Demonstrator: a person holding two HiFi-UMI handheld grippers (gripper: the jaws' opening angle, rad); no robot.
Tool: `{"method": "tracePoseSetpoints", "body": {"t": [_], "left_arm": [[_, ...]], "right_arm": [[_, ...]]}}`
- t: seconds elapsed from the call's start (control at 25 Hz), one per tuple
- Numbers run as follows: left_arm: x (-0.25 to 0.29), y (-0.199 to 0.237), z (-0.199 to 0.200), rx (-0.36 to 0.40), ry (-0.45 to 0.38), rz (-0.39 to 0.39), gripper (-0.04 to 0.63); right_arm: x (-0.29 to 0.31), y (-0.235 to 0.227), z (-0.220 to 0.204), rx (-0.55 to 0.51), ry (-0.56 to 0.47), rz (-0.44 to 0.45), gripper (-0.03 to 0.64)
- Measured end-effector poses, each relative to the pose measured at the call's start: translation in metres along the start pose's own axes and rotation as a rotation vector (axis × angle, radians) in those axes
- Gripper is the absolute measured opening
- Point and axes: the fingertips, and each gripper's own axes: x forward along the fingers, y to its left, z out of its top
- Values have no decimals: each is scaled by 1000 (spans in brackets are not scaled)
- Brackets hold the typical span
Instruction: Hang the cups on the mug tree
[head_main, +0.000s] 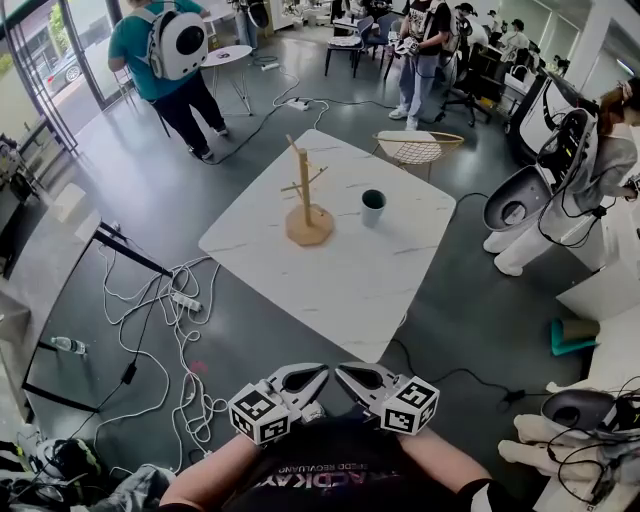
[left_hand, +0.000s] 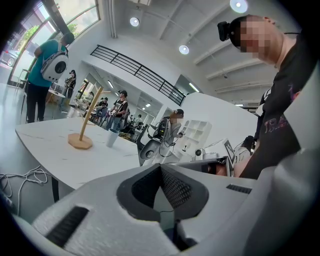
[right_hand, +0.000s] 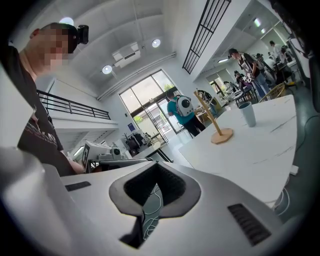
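A wooden mug tree (head_main: 307, 205) stands on a round base near the middle of the white marble table (head_main: 350, 280). One pale cup (head_main: 373, 206) with a dark inside stands upright just right of it, not hung. Both grippers are held close to my body, well short of the table's near corner. My left gripper (head_main: 316, 375) and my right gripper (head_main: 345, 373) point toward each other, both shut with nothing in them. In the left gripper view the jaws (left_hand: 161, 167) meet, with the tree (left_hand: 85, 125) and cup (left_hand: 112, 137) far off. The right gripper view shows its jaws (right_hand: 157, 165) shut, with the tree (right_hand: 215, 122) and cup (right_hand: 247, 114) distant.
Loose white cables and a power strip (head_main: 170, 305) lie on the floor left of the table. A wire chair (head_main: 415, 148) stands at the table's far side. A person with a backpack (head_main: 170, 50) stands at the back left, and white equipment (head_main: 520, 200) fills the right.
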Motion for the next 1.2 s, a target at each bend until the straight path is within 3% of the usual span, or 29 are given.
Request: {"method": "tracePoseSetpoints", "body": {"t": [1.2], "left_arm": [[-8, -11, -2, 22, -11, -20, -6]], "right_arm": [[-9, 3, 4, -12, -39, -57, 9]]}}
